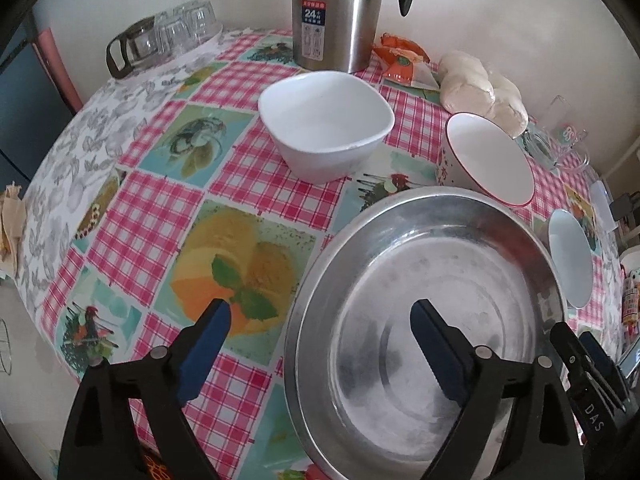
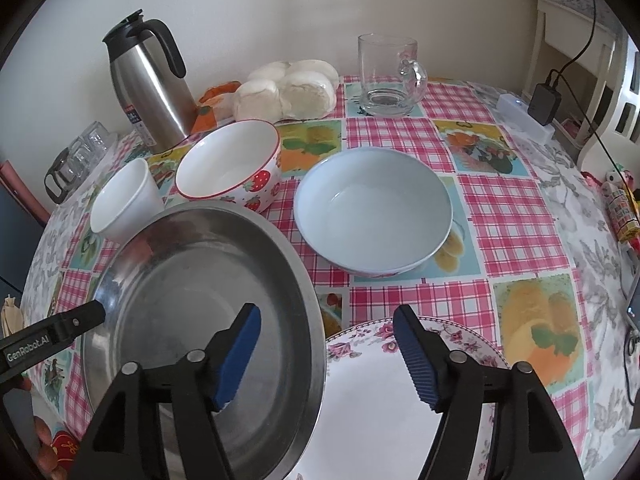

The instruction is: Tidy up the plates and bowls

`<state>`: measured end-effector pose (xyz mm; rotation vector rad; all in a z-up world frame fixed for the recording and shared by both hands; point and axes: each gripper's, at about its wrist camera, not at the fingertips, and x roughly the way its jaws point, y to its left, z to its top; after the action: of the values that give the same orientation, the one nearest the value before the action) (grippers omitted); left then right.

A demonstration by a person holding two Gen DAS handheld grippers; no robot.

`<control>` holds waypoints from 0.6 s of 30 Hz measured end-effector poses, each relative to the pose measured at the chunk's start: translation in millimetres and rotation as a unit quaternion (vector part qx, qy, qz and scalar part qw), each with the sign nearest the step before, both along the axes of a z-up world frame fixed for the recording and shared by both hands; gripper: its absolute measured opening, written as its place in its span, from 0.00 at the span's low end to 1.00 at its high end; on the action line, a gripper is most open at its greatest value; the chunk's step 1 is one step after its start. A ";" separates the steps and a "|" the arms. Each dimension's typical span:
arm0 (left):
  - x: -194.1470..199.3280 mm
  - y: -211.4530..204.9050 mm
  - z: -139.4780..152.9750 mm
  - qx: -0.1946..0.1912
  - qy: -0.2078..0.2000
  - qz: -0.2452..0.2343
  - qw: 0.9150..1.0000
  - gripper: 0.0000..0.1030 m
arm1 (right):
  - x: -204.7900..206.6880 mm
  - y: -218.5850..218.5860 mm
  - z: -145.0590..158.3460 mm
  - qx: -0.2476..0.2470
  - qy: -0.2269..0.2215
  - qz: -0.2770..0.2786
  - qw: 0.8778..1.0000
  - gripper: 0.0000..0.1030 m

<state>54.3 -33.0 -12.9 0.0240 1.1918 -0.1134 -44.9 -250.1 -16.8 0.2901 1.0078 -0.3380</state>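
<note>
A large metal pan (image 1: pixel 460 272) sits at the near side of the table. My left gripper (image 1: pixel 320 312) stands open astride its left rim, pads clear of the metal. My right gripper (image 2: pixel 326 320) is open over the pan's (image 2: pixel 180 280) right rim, where it overlaps a floral plate (image 2: pixel 360 420). Behind the pan are a white squarish bowl (image 1: pixel 326 124), a strawberry-patterned bowl (image 2: pixel 228 164) and a pale blue bowl (image 2: pixel 376 208). All three bowls are empty.
A steel thermos jug (image 1: pixel 340 12), an orange packet (image 1: pixel 400 60) and a bag of buns (image 2: pixel 288 88) line the back by the wall. A glass mug (image 2: pixel 390 76) stands back right. Upturned glasses (image 1: pixel 176 32) sit back left. A charger with its cable (image 2: pixel 542 104) lies right.
</note>
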 end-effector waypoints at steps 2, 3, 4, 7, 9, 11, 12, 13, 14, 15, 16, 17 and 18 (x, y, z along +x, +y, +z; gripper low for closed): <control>0.2 -0.5 0.2 0.002 -0.003 -0.001 1.000 0.89 | 0.0 0.0 -0.6 0.002 -0.001 0.001 1.000 0.77; 0.1 -0.8 0.1 0.002 -0.003 -0.002 1.000 0.90 | 0.2 0.3 -0.9 0.001 -0.001 0.003 1.000 0.78; 0.1 -1.0 -0.1 0.004 -0.003 -0.002 1.000 0.90 | 0.4 0.8 -1.3 0.001 0.000 0.004 1.000 0.80; -0.5 -2.0 -0.5 0.008 -0.005 -0.005 1.000 0.93 | 1.1 2.6 -1.8 -0.001 -0.001 0.009 1.000 0.83; 0.1 -2.3 -0.5 0.009 -0.006 -0.006 1.000 0.94 | 1.4 2.9 -2.3 -0.001 -0.001 0.011 1.000 0.85; -0.8 -1.8 -0.6 0.009 -0.007 -0.006 1.000 0.94 | 1.5 2.3 -2.5 -0.001 -0.002 0.011 1.000 0.88; -0.9 -1.9 -0.6 0.009 -0.007 -0.006 1.000 0.94 | 1.2 2.1 -2.3 -0.001 -0.003 0.010 1.000 0.89; -0.9 -2.1 -0.6 0.009 -0.007 -0.006 1.000 0.94 | 1.0 1.7 -2.0 0.000 -0.005 0.010 1.000 0.90; -1.1 -2.0 -0.5 0.009 -0.007 -0.006 1.000 0.94 | 0.6 1.5 -1.7 0.000 -0.007 0.010 1.000 0.94; -1.0 -1.9 -0.4 0.009 -0.007 -0.006 1.000 0.94 | 0.6 1.3 -1.4 0.001 -0.009 0.011 1.000 0.95; -1.1 -1.9 -0.1 0.008 -0.008 -0.006 1.000 0.94 | 0.1 1.3 -0.7 0.000 -0.012 0.011 1.000 0.98; -1.2 -1.8 0.2 0.008 -0.008 -0.007 1.000 0.94 | 0.1 1.1 -0.3 0.000 -0.013 0.012 1.000 0.99; -1.5 -2.3 0.6 0.008 -0.009 -0.007 1.000 0.94 | -0.3 1.2 0.4 -0.001 -0.015 0.013 1.000 0.99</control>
<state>52.8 -35.3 -12.4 0.0474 1.1755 -0.1165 -45.2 -249.0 -16.4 0.2802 0.9812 -0.3100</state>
